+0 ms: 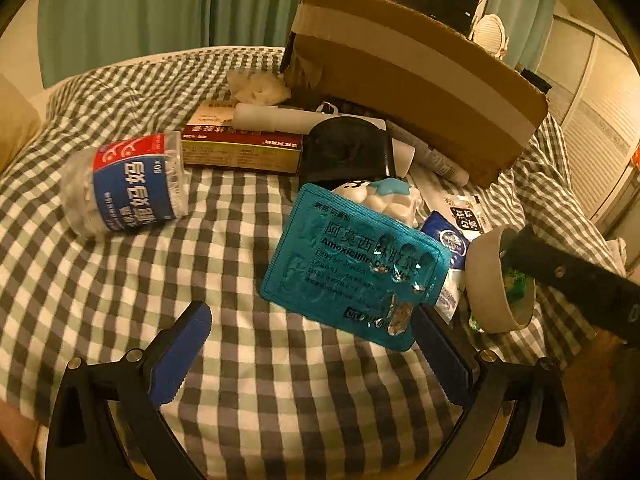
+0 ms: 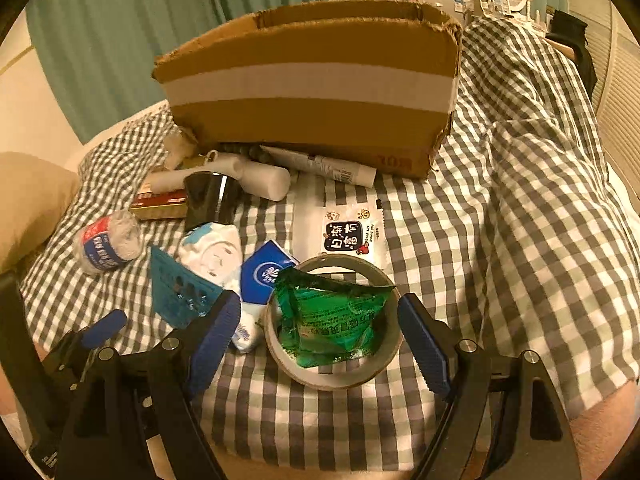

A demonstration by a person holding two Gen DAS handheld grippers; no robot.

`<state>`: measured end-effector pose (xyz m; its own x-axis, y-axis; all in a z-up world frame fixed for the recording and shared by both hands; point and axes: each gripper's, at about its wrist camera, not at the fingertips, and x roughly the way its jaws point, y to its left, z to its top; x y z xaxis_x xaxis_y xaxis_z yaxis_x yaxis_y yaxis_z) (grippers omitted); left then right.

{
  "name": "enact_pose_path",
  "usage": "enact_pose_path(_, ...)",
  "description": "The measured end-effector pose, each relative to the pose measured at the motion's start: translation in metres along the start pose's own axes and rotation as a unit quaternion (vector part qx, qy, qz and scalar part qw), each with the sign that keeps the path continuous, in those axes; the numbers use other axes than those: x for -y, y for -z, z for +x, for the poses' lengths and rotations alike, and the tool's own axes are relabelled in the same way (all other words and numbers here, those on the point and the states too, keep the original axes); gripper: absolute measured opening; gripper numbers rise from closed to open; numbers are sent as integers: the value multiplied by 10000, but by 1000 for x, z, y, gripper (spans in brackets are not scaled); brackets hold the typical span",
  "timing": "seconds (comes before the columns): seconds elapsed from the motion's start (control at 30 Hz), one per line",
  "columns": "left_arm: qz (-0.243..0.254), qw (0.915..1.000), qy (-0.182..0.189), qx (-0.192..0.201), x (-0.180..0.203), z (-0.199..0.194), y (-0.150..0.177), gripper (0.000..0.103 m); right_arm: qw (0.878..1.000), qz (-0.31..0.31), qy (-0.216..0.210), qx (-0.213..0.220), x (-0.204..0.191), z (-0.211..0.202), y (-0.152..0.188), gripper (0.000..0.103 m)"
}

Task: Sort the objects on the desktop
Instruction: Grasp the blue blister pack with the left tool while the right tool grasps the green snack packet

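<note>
Snagging looks likely — right tool (image 2: 320, 332), released, straddles tape roll (image 2: 280, 354) with loose packet (image 2: 332, 320); left tool (image 1: 308, 352) released too.

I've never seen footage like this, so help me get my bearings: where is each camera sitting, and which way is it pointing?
Left wrist: rides the left gripper, looking down over its open blue fingers at the teal pill pack; the right gripper's black arm shows at right.
Right wrist: rides the right gripper, open around the tape roll holding a green packet; the left gripper's blue fingertip shows lower left.
Shared: cardboard box, checked cloth.
</note>
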<state>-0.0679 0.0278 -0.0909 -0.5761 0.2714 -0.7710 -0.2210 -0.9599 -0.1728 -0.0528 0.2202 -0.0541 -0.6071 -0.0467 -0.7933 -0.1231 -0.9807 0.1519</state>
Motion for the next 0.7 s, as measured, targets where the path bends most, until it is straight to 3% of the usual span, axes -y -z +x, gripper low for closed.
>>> enact_pose_path(0.17, 32, 9999, 126, -26, 2, 6, -3, 102, 9993, 313, 112, -159, 9, 11, -3, 81)
enact_pose_path(0.27, 45, 9999, 154, -25, 3, 7, -4, 102, 9993, 317, 84, -173, 9, 13, -3, 75)
enact_pose_path(0.33, 65, 9999, 154, -40, 3, 7, -4, 102, 9998, 167, -13, -126, 3, 12, -3, 51)
enact_pose_path(0.53, 101, 9998, 161, 30, 3, 5, -4, 102, 9996, -266, -117, -2, -13, 5, -1, 20)
enact_pose_path(0.67, 75, 9999, 140, 64, 2, 4, -3, 102, 9996, -250, -131, -35, -11, 5, 1, 19)
enact_pose_path(0.7, 75, 9999, 130, 69, 2, 4, -3, 102, 9997, -227, -90, -21, -11, 4, 1, 25)
